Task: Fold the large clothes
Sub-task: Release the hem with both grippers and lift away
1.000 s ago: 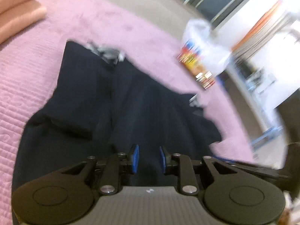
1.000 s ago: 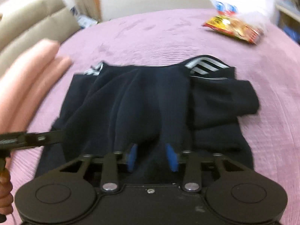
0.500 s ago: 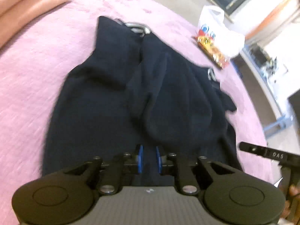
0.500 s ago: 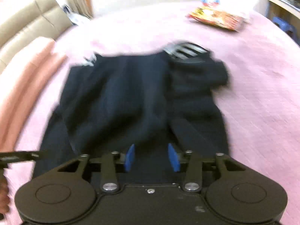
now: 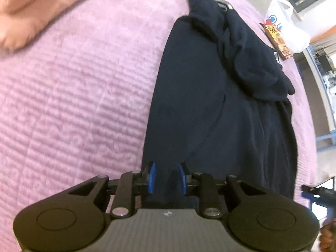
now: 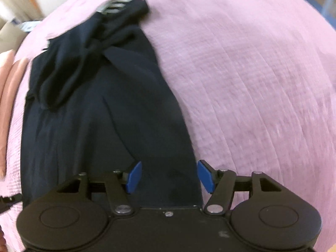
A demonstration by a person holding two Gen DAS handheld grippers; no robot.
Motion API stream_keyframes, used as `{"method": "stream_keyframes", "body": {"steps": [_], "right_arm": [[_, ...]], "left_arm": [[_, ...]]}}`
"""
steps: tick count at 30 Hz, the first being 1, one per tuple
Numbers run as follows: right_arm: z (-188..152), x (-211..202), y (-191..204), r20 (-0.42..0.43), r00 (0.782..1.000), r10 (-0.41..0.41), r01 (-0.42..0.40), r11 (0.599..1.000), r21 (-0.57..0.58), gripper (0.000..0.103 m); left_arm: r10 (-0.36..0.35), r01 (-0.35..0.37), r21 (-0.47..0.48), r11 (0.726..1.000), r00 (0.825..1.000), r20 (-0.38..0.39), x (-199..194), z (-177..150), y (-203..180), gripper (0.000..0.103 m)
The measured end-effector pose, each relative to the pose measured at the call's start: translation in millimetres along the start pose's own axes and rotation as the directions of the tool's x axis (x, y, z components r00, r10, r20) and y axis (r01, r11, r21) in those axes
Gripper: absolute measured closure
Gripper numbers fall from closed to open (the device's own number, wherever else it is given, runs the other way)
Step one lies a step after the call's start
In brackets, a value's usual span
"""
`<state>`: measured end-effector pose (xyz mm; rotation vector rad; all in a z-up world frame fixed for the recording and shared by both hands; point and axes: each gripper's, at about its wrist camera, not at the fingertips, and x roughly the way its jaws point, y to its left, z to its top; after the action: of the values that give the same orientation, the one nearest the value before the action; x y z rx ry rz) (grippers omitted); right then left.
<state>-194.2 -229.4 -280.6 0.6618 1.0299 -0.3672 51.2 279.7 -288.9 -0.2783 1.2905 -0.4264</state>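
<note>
With both grippers opening over the near hem of the dark garment, left gripper narrowly and right gripper wide, pads pressing nothing, I'm releasing this fold; next I need a fresh hold

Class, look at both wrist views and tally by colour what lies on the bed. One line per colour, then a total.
Navy: 1, the garment
White: 1, the plastic bag
Red and yellow: 1, the snack packet
Peach: 1, the bedding roll
Total: 4
</note>
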Motion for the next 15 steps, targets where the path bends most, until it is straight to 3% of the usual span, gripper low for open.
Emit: {"method": "stream_keyframes", "body": {"steps": [3,9,15], "right_arm": [[-9,7,-8,-0.034,0.999,0.009,-0.008,1.000,0.026,0.030],[-21,20,-20,-0.067,0.998,-0.009,0.011,1.000,0.029,0.029],[-34,27,-15,-0.109,0.993,0.050,-0.051,0.999,-0.006,0.029]], "left_arm": [[-0.056,0.054,-0.041,0.998,0.998,-0.036,5,-3,12,0.072],[-0.079,0.077,-0.109,0.991,0.997,-0.020,7,-11,25,0.072],[-0.091,0.089,-0.158,0.983,0.996,-0.005,9,-20,31,0.072]]}}
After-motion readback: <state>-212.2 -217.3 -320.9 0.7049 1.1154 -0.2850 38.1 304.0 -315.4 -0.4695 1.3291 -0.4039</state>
